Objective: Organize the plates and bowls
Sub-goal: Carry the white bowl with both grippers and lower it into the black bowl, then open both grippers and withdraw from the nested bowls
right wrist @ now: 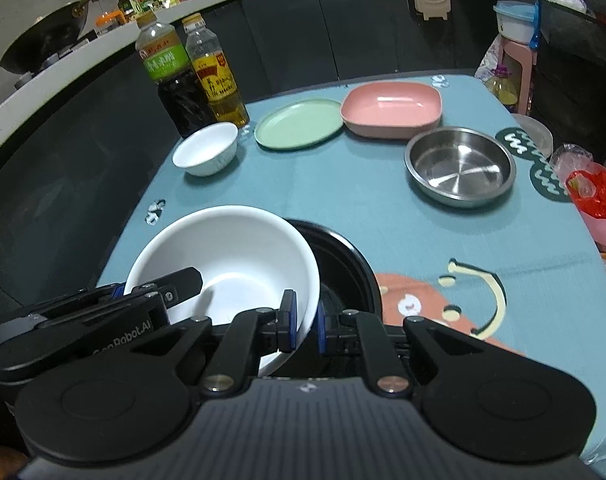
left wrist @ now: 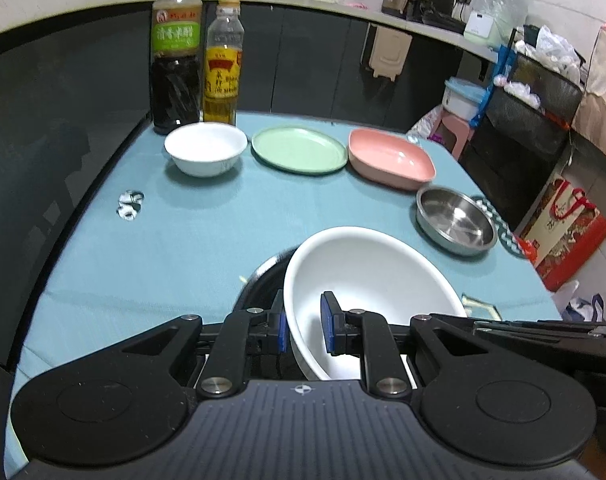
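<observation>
Left gripper [left wrist: 303, 326] grips the near-left rim of the large white bowl [left wrist: 367, 280]: one blue pad outside the wall, the other inside, jaws narrowed onto the rim. Right gripper [right wrist: 301, 325] clamps the opposite rim of the same bowl [right wrist: 231, 256], also with one pad [right wrist: 289, 320] inside and one outside. The bowl is tilted and sits over a black bowl [right wrist: 343, 272], overlapping its left part; whether the two touch cannot be told. Both are on the near part of the blue tablecloth [left wrist: 203, 232].

Farther back, in a row from left to right: small white bowl [left wrist: 205, 149], green plate [left wrist: 299, 148], pink square dish [left wrist: 391, 158]. The green plate and pink dish sit just beside each other, edges nearly touching. A steel dish [left wrist: 457, 220] stands right of the row, nearer the table edge, partly on a patterned green mat [right wrist: 543, 160].

Behind the small white bowl stand two bottles, side by side: a dark vinegar bottle [left wrist: 177, 56] with a green label and an oil bottle [left wrist: 223, 64] with a yellow label. A small crumpled white scrap [left wrist: 130, 204] lies on the cloth toward the left edge.
</observation>
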The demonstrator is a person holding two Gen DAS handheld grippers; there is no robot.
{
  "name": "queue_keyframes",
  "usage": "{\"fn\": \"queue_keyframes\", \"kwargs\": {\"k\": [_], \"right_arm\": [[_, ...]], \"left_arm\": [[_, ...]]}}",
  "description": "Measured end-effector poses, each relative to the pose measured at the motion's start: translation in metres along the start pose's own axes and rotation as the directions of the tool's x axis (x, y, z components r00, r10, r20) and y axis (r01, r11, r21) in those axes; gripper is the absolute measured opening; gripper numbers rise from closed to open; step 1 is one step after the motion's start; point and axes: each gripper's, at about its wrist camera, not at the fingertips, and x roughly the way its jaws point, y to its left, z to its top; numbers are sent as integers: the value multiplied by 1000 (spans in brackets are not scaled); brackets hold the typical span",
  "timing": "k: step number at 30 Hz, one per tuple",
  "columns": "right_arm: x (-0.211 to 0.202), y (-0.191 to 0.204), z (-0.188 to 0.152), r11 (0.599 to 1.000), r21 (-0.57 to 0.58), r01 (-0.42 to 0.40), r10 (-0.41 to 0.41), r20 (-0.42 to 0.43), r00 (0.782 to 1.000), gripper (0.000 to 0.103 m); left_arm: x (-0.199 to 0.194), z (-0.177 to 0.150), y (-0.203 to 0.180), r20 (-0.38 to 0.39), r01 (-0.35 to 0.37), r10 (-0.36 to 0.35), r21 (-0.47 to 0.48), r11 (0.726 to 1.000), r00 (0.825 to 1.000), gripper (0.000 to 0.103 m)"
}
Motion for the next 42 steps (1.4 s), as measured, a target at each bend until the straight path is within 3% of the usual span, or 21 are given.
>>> {"fn": "queue_keyframes", "kwargs": {"k": [17,28,37,42], "right_arm": [[14,-11,-10,1000,26,9,-8,-56,998,11],[11,-16,-10,999,54,-7,9,-38,999,13],[-1,-23,-3,993,100,-59,57,24,998,30],[-13,-26,1,988,118,-102,86,138,987,33]], "left_arm": [[19,-16,-5,-78,-7,9,24,1000,997,15],[20,-15,0,-102,-13,13,6,1000,995,20],[8,-9,0,-67,0,1,9,1000,998,24],[3,-4,1,-43,6,-5,7,1000,999,24]]}}
